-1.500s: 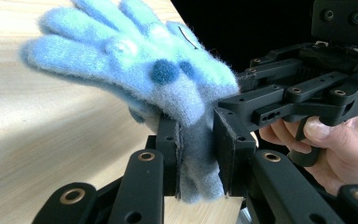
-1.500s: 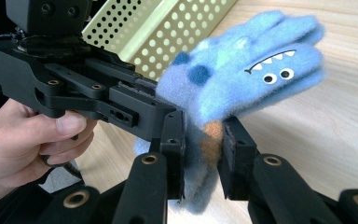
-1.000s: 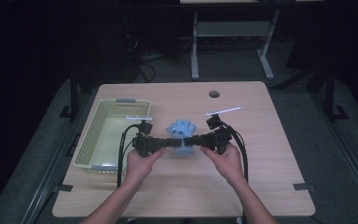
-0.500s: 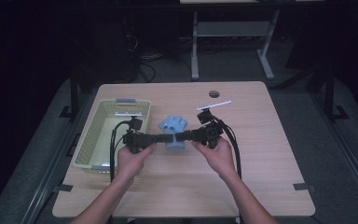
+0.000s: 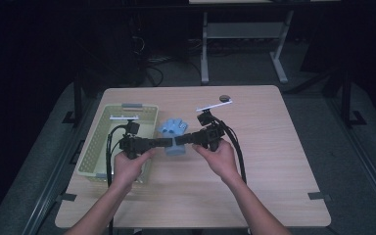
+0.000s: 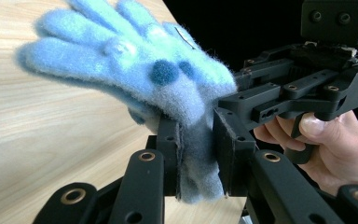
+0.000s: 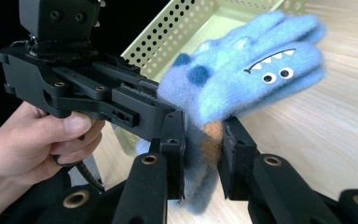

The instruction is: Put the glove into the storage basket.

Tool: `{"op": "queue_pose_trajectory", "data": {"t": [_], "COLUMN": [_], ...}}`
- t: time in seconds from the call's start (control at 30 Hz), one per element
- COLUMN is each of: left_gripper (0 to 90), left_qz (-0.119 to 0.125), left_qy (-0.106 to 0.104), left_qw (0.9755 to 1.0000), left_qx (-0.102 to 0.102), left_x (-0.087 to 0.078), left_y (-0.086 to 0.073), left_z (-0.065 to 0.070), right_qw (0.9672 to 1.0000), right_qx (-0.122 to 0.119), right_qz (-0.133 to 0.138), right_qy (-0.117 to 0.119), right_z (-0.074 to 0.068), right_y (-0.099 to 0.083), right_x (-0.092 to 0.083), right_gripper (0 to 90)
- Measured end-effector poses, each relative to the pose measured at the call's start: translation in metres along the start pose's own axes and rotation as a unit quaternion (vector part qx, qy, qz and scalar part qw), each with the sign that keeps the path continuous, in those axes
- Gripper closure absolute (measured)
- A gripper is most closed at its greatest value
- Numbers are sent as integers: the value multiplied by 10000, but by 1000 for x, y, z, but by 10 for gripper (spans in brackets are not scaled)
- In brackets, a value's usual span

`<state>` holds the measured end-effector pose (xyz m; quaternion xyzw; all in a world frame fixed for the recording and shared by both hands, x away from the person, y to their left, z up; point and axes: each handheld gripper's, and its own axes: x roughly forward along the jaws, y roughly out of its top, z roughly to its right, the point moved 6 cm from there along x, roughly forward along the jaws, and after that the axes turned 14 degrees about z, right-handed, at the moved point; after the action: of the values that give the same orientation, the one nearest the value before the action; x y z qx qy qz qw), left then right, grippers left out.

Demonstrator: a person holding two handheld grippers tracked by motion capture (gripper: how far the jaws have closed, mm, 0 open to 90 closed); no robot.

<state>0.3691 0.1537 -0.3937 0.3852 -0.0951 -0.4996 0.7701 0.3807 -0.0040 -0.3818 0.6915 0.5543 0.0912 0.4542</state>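
Scene: a person at a wooden surface (image 5: 274, 161) holds a gripper in each hand; a pale green perforated basket (image 5: 100, 147) sits at the 9 o'clock side.
Thing in hand: a fuzzy blue glove (image 5: 174, 133) with a monster face, carried between the two grippers near the middle of the surface, just beside the basket's right wall.
Left gripper (image 6: 198, 156): fingers closed on the glove's cuff, the fabric squeezed between them.
Right gripper (image 7: 204, 158): fingers closed on the same cuff from the opposite side, the glove's finger end (image 7: 279, 51) sticking out free toward 1 o'clock.
Step in hand: by my reading, both grippers are carrying the glove toward the basket; it is not yet over the opening.
Next move: it likely calls for moving further toward 9 o'clock until the glove clears the basket's rim, then opening both pairs of fingers together so it drops inside.
Change from earlier: both hands and the glove sit closer to the basket than a second ago, shifted toward 9 o'clock; the grip looks unchanged.
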Motion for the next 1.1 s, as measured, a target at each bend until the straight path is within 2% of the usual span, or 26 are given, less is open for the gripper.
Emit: {"op": "queue_pose_trajectory", "data": {"t": [0.73, 0.93, 1.1], "left_gripper": [728, 730, 730], "left_qz": [67, 77, 121], "left_qy": [90, 91, 97], "left_qw": [9999, 9998, 9997], "left_qx": [-111, -147, -179], "left_x": [-22, -27, -31], "left_y": [9, 11, 14], "left_z": [-13, -17, -20], "right_qw": [9998, 9998, 9997], "right_qx": [-106, -60, -134], "right_qz": [-76, -86, -94], "right_qy": [122, 150, 162], "right_z": [-10, -14, -16], "right_y": [7, 9, 11], "right_x": [26, 32, 37], "right_gripper": [736, 736, 736]}}
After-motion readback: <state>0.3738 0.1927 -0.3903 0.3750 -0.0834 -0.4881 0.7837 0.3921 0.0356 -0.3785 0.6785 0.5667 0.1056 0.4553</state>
